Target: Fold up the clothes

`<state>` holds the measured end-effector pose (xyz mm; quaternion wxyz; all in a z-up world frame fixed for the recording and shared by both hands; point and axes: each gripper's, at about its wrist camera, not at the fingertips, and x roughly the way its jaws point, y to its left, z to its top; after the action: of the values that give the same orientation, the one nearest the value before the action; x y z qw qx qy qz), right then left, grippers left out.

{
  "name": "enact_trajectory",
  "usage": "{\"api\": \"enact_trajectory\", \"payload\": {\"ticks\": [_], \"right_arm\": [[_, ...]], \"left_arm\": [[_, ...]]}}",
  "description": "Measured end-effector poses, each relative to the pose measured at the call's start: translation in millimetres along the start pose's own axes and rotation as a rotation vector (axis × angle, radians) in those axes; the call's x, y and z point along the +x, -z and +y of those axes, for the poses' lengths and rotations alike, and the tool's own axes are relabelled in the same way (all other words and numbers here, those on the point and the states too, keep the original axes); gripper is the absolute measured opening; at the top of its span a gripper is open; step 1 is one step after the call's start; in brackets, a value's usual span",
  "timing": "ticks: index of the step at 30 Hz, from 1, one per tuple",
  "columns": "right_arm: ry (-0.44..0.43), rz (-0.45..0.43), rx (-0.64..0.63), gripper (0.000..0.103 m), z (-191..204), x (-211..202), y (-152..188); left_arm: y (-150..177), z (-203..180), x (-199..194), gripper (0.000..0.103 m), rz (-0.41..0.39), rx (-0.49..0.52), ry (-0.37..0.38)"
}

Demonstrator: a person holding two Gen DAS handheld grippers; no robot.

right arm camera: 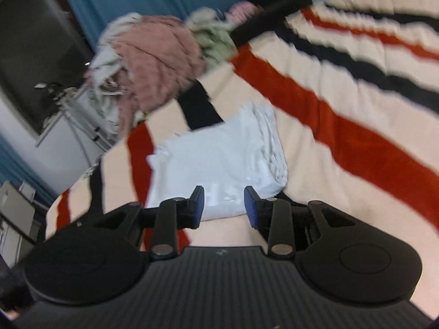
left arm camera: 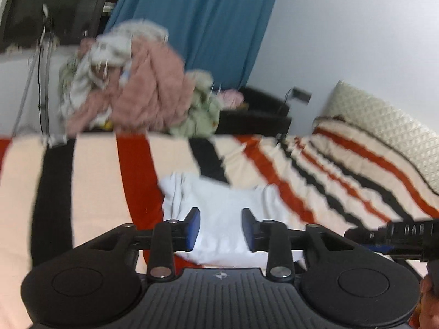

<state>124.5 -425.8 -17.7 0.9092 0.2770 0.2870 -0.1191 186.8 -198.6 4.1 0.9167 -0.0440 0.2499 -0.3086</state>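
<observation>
A folded white garment [left arm camera: 219,197] lies on a bed with a cream, red and black striped blanket [left arm camera: 93,181]. My left gripper [left arm camera: 221,230] hovers over the garment's near edge, its blue pads apart with only cloth seen behind the gap. In the right wrist view the same white garment [right arm camera: 219,153] lies as a neat rectangle, and my right gripper [right arm camera: 224,205] stands open just above its near end, holding nothing. Beyond it sits a heap of unfolded clothes [left arm camera: 142,87], pink, white and pale green, also seen in the right wrist view [right arm camera: 159,63].
A black basket [left arm camera: 255,112] stands at the bed's far edge behind the heap. A cream textured pillow [left arm camera: 384,126] lies at the right. Blue curtain [left arm camera: 197,16] and a white wall rise behind. The other gripper's black body [left arm camera: 397,235] shows at the right edge.
</observation>
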Motion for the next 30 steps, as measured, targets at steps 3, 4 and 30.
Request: {"api": "enact_trajectory", "payload": {"ticks": [3,4,30], "right_arm": [[0.014,-0.057,-0.113,0.074,25,-47,11],[0.003,-0.089,-0.144,0.092,30,-63,18],[-0.018,-0.341,-0.389,0.093,71,-162,163]], "left_arm": [[-8,-23,-59,0.087,-0.064,0.044,-0.007],[-7,-30,-75,0.098,-0.079,0.072,-0.021],[109,-33,-295,0.103,-0.173,0.036,-0.163]]}}
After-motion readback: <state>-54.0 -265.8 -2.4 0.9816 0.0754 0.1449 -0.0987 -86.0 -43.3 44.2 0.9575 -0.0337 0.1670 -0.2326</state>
